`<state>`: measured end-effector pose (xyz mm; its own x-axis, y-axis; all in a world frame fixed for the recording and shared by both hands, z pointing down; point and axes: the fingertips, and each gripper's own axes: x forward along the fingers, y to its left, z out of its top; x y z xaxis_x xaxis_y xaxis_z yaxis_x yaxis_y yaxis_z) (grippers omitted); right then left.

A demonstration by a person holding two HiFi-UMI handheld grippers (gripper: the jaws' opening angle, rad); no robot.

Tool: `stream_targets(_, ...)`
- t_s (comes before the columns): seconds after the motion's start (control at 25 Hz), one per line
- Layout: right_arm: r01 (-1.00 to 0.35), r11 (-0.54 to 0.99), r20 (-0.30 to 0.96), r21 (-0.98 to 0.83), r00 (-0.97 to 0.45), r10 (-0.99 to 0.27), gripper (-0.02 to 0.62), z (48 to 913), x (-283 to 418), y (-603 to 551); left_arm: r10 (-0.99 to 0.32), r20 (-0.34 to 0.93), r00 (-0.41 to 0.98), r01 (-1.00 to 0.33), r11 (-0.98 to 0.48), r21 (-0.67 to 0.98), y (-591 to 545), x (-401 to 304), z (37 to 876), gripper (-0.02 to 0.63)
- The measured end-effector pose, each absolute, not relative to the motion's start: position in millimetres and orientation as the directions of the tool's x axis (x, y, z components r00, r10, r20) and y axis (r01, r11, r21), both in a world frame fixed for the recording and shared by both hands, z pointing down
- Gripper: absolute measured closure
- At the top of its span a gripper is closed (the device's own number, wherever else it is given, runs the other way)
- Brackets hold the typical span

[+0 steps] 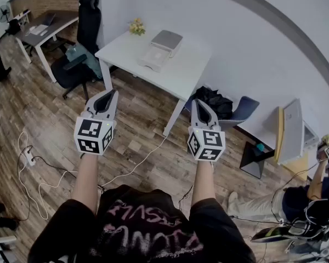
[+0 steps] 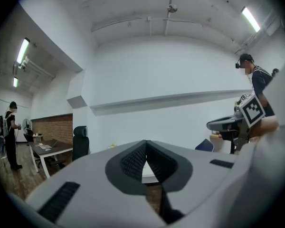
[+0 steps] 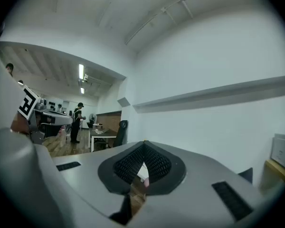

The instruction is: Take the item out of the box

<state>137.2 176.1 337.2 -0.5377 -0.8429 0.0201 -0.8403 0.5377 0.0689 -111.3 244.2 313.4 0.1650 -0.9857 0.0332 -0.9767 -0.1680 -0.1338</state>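
A white box (image 1: 153,55) with a grey lid part (image 1: 166,39) lies on a white table (image 1: 181,73) across the room, in the head view. What is inside it is hidden from here. Both grippers are held out over the wooden floor, well short of the table. My left gripper (image 1: 109,94) points toward the table's left end, and its jaws are shut with nothing between them. My right gripper (image 1: 198,103) points toward the table's near leg and is also shut and empty. In the gripper views the left gripper's (image 2: 146,144) and right gripper's (image 3: 144,145) tips meet.
Yellow flowers (image 1: 136,26) stand on the table's far corner. A black office chair (image 1: 79,43) and a dark desk (image 1: 44,29) are at the left. A black bag (image 1: 214,100) and blue chair (image 1: 244,108) sit by the wall. Cables (image 1: 30,158) cross the floor. Another person (image 1: 312,190) is at the lower right.
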Motion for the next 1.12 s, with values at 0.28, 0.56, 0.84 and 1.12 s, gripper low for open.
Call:
stream_targets(0.28,-0.838,0.541,0.04,0.075,-0.54,-0.841,0.595,346,132,173,-0.985,0.052,0.164,-0.975,-0.17,-0.141,240,-114,319,0.604)
stream_targets(0.56,-0.829,0.552,0.028,0.095,-0.552,-0.834,0.594,346,126,173,-0.984,0.046,0.173,-0.974,-0.178,-0.144,237,-115,320,0.604)
stream_targets(0.84,-0.831,0.55,0.017,0.087,-0.551,-0.834,0.588,343,119,184,-0.982,0.026,0.185,-0.974,-0.187,-0.127,243,-120,317,0.604)
stream_targets(1.12,-0.832,0.551,0.026,0.07,-0.55,-0.835,0.586,348,112,184,-0.974,0.029,0.226,-0.967,-0.227,-0.118,242,-120,323,0.604)
